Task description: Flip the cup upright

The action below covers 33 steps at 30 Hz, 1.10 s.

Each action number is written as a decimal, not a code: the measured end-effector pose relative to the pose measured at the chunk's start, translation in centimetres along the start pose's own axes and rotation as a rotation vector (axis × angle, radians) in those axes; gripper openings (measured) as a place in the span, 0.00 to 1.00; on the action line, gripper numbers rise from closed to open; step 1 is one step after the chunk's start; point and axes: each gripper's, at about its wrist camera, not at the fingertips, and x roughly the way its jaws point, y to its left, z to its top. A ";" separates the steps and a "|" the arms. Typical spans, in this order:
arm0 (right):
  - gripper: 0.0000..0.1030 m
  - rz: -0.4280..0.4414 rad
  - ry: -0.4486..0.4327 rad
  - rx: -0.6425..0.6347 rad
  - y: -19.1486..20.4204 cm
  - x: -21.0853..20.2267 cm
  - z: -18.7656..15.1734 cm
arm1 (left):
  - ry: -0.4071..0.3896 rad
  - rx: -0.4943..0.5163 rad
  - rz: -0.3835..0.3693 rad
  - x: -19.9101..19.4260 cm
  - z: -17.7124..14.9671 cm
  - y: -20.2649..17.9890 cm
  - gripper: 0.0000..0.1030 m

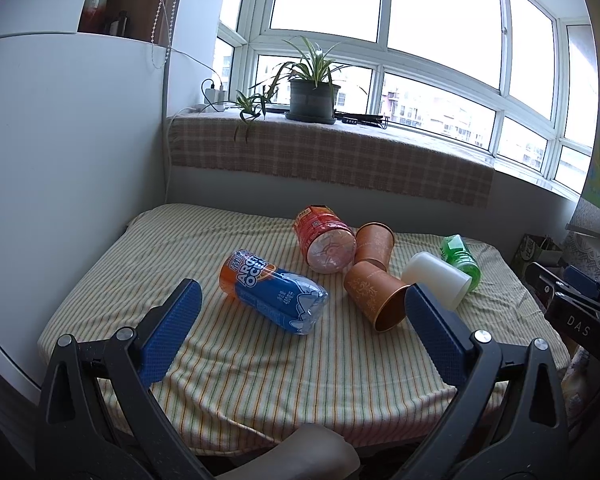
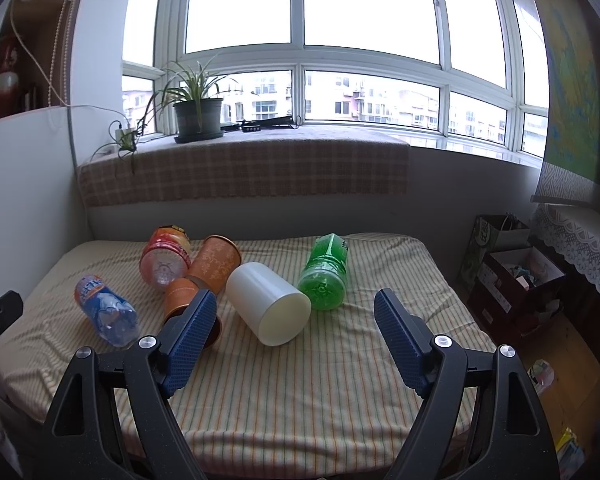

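Several cups lie on their sides on a striped table cloth (image 1: 240,364). A blue-and-orange cup (image 1: 272,294) (image 2: 106,312) lies at the left. A red cup (image 1: 326,242) (image 2: 166,258) lies behind it. Two copper cups touch each other: one (image 1: 374,242) (image 2: 216,262) farther back, one (image 1: 376,294) (image 2: 182,296) nearer with its mouth toward me. A white cup (image 1: 438,280) (image 2: 270,304) and a green cup (image 1: 462,258) (image 2: 326,272) lie to the right. My left gripper (image 1: 304,308) is open, short of the blue cup. My right gripper (image 2: 296,316) is open, just short of the white cup.
A low white wall (image 1: 60,160) borders the table's left side. Behind the table runs a windowsill with a checked cloth (image 2: 244,172) and a potted plant (image 2: 198,118). Boxes and a bag (image 2: 512,264) stand on the floor at the right. A person's knee (image 1: 308,452) shows below the left gripper.
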 end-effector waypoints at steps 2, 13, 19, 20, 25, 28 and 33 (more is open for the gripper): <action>0.79 0.000 0.000 0.000 0.0 0.0 0.0 | 0.000 -0.001 0.001 0.0 0.0 -0.1 1.00; 0.79 0.001 0.003 0.003 -0.1 0.1 0.0 | 0.001 -0.001 0.000 0.0 -0.1 -0.1 1.00; 0.79 0.002 0.004 0.004 -0.1 0.1 -0.1 | 0.003 -0.002 -0.002 0.0 -0.1 -0.1 1.00; 0.79 0.002 0.004 0.003 -0.1 0.1 -0.1 | 0.003 -0.002 -0.002 0.0 -0.1 -0.1 1.00; 0.79 0.001 0.006 0.004 -0.1 0.2 -0.1 | 0.002 -0.003 -0.002 0.1 -0.2 -0.2 1.00; 0.79 0.000 0.007 0.002 -0.1 0.4 -0.1 | 0.003 -0.004 -0.003 0.1 -0.2 -0.2 1.00; 0.79 -0.003 0.007 0.001 -0.1 0.5 -0.2 | 0.003 -0.003 -0.003 0.1 -0.2 -0.2 1.00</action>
